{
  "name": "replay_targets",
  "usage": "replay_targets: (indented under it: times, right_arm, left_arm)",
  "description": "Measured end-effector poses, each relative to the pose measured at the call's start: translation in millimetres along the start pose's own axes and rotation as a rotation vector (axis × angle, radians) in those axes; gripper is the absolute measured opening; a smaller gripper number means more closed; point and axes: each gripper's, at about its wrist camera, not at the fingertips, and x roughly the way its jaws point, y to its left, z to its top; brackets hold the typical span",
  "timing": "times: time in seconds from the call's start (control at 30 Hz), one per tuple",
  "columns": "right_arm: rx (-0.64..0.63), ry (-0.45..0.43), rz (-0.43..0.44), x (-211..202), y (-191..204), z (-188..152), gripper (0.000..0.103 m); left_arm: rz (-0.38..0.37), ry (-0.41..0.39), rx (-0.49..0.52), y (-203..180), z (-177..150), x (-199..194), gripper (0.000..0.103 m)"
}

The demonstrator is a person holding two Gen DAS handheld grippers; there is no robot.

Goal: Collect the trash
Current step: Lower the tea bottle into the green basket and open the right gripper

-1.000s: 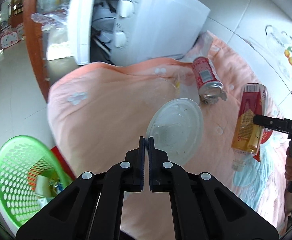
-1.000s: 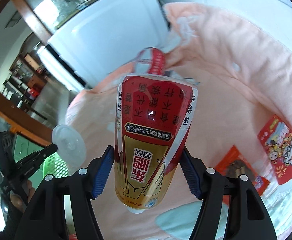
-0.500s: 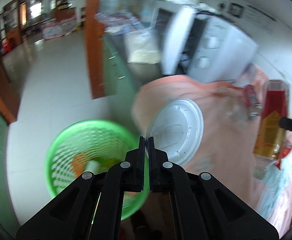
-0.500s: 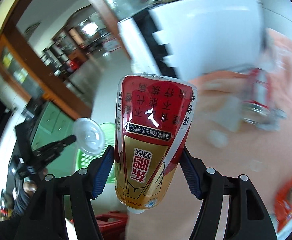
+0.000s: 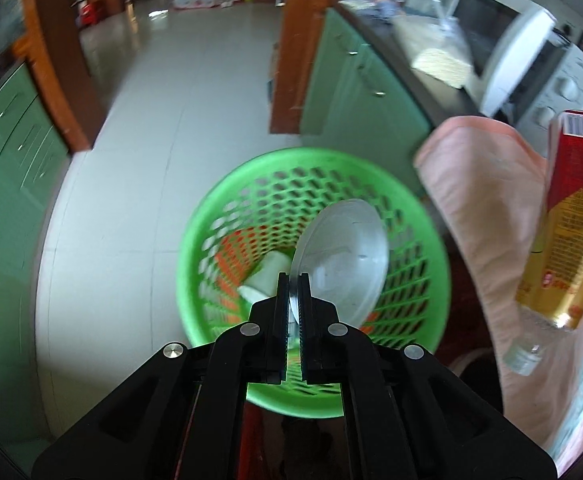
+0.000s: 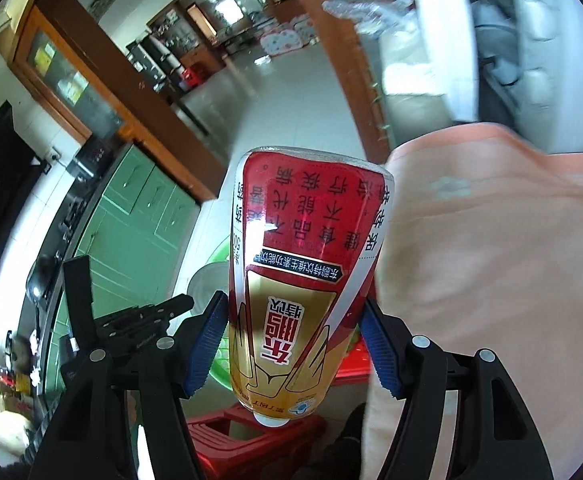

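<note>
Left claw (image 5: 293, 280) pinching the rim of a clear plastic lid (image 5: 341, 258), jaws just starting to ease apart with the rim between them, lid hanging directly over the mouth of the green basket (image 5: 423, 216) on the floor, so likely only a release needed for a straight drop beside the white cup (image 5: 265, 278) already inside. Right claw (image 6: 294, 338) clamped across the lower body of a red and gold bottle (image 6: 305, 264), long axis running away from the claw, cap end near. Bottle to the right of the basket, over the edge of the pink cloth (image 5: 487, 200), hence further from the drop than the lid.
</note>
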Motion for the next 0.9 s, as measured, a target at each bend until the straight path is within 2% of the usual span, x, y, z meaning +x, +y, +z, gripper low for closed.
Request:
replay_targets:
  times: [0.17,0.23,0.3,0.4,0.47,0.5,0.6,0.7,0.9]
  right_arm:
    - [-0.007,0.04,0.011,43,16,8,0.064]
    - [-0.029,0.046,-0.005,53,22,8,0.064]
    - [-0.039,0.065,-0.007,65,28,9,0.064]
    - [-0.044,0.094,-0.003,78,30,5,0.064]
    - [-0.049,0.105,-0.014,84,32,2,0.065]
    - [-0.046,0.109,-0.005,88,33,0,0.065]
    - [-0.038,0.114,0.026,89,35,-2,0.071]
    - [-0.064,0.096,0.015,82,40,-2,0.072]
    - [-0.054,0.021,0.005,32,21,-4,0.073]
  left_arm:
    - [0.007,0.021,-0.06,21,-5,6,0.01]
    - [0.012,0.021,-0.082,27,-6,6,0.023]
    - [0.014,0.01,-0.091,30,-6,4,0.027]
    - [0.019,-0.006,-0.102,32,-3,0,0.042]
    - [0.019,-0.016,-0.102,33,-2,-3,0.043]
    - [0.018,-0.019,-0.104,33,0,-4,0.047]
    - [0.015,-0.036,-0.108,32,3,-11,0.05]
    - [0.012,-0.047,-0.105,29,6,-15,0.051]
    - [-0.012,-0.065,-0.069,11,13,-24,0.054]
